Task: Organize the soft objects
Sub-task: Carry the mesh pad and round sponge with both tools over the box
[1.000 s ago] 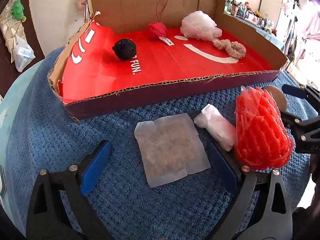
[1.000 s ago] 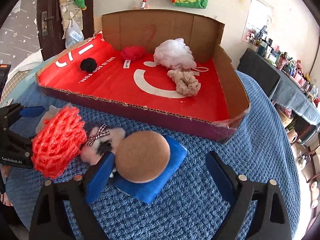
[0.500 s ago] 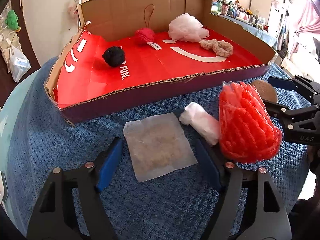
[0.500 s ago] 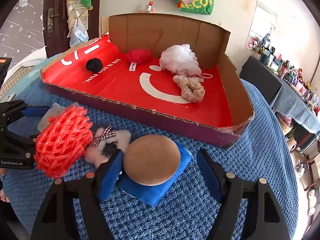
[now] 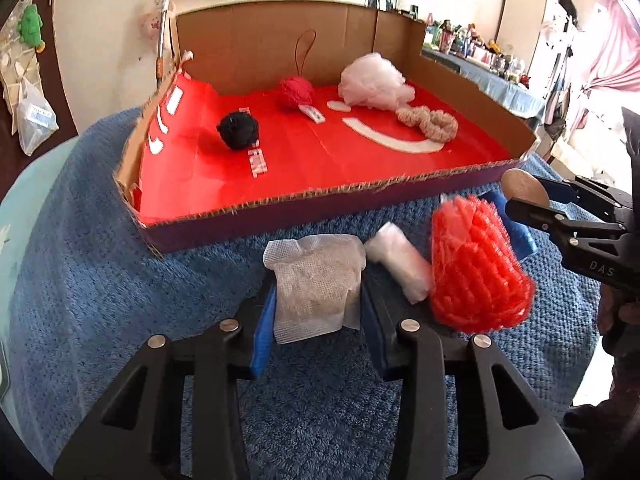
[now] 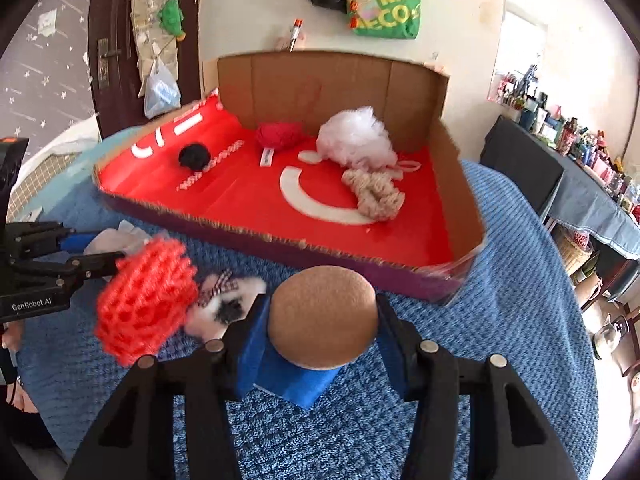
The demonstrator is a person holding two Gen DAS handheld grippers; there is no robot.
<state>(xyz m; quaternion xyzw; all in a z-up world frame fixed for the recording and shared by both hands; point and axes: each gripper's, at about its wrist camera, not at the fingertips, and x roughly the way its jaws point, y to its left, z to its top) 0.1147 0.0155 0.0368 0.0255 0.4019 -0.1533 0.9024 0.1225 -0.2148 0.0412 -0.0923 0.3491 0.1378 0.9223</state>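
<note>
Gauze sachet [image 5: 316,284] crumpled, white mesh (brownish filling), in left claw [image 5: 318,312].

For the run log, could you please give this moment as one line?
left hand-held gripper: closing on gauze sachet | right hand-held gripper: closing on blue sponge | tray: four items

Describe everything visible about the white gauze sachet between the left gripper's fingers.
The white gauze sachet is a flat, roughly square pouch of see-through mesh fabric with a brownish filling showing through and a plain white sealed border. It now stands bunched and lifted at its near edge, squeezed between the blue pads of the left gripper, whose jaws have just been closing on it. Its far corners flare outward. It sits over the blue knitted cloth, beside a small clear plastic roll.
</note>
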